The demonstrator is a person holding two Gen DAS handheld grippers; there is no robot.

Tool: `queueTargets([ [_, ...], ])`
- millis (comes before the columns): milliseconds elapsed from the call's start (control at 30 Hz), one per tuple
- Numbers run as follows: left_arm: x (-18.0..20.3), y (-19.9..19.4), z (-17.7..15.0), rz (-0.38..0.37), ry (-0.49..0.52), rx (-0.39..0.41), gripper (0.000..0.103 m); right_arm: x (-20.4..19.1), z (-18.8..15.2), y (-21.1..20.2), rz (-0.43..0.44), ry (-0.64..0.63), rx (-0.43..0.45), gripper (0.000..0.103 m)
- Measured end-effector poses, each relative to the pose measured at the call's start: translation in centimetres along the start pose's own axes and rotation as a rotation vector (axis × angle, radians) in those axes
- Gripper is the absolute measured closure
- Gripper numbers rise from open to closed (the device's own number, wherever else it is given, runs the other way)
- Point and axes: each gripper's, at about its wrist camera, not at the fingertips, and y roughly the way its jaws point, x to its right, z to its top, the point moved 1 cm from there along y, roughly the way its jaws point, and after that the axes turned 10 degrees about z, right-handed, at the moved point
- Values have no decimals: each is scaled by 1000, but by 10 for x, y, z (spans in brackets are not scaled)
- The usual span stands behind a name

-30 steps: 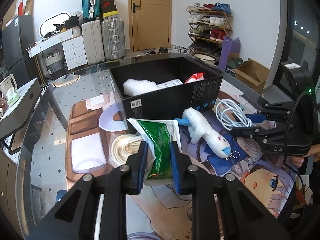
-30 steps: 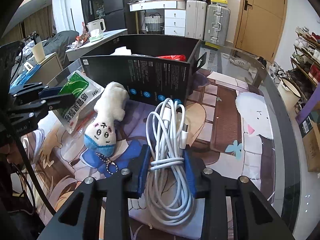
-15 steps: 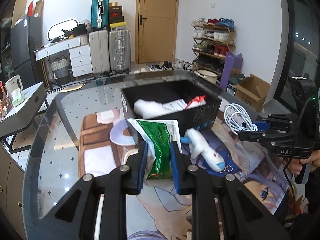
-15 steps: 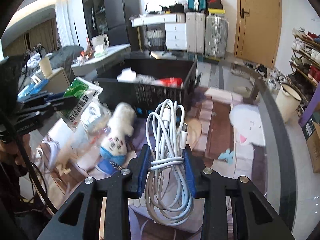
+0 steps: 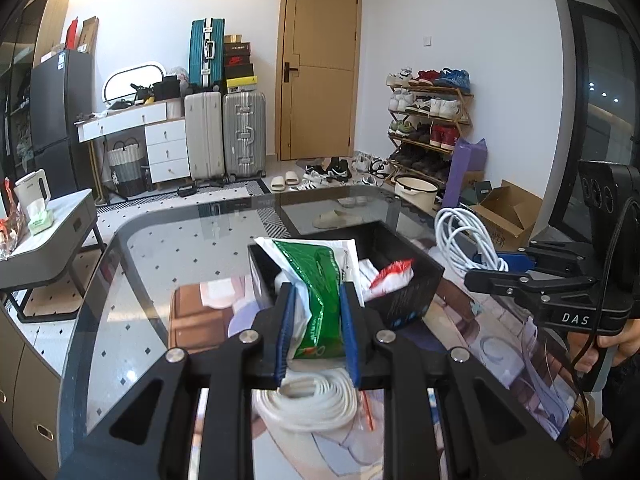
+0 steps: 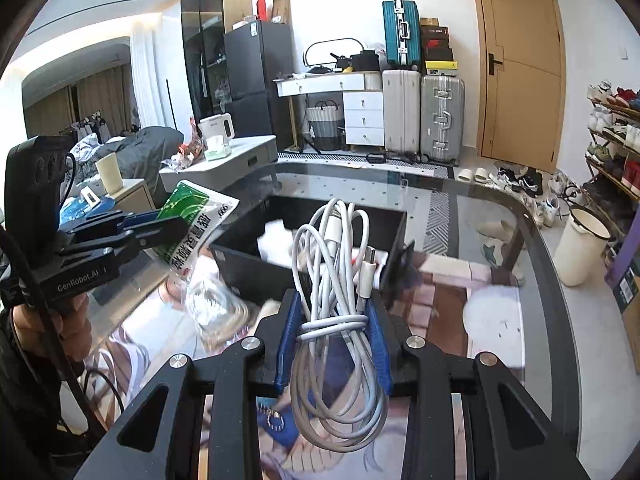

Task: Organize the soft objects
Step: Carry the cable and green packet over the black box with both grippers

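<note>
While both loads hang in the air, neither is yet in the box.

Step in hand: carrying two items toward the black box (image 5: 404, 280) on the glass counter (image 5: 160, 256) — the drop is not yet made.

Left gripper (image 5: 318, 332): clamped on the green packet (image 5: 320, 284), which stands upright between the blue pads, just near of the box's near-left corner.

Right gripper (image 6: 334, 340): closed on the white cable bundle (image 6: 336, 264) at its wrapped waist, loops dangling below, plug ends up.

Box contents: white soft items and a red-and-white packet (image 5: 390, 272).

Pose: both grippers are held raised and roughly level, pointing at the box from opposite sides.

Next move, as I judge it: bring each load over the open box, lower it, then part the fingers — the cable loops could snag the rim.

Left behind: a coiled white strap (image 5: 308, 400) lies on the printed mat (image 5: 472, 340).
</note>
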Motion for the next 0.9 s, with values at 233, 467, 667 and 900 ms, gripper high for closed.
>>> queueTargets([
  [233,1,12,15,-7,0,19,83,3,23,13,21,-6,36,70],
  [467,3,29,26,-7,0,22,83,10,40,28,40,-14,47,70],
  [667,7,48,32,-6,-4,21,83,22,52,42,61,-4,51,70],
  [900,14,69,33,-6,5,3,83,33,56,65,72,-4,14,70],
])
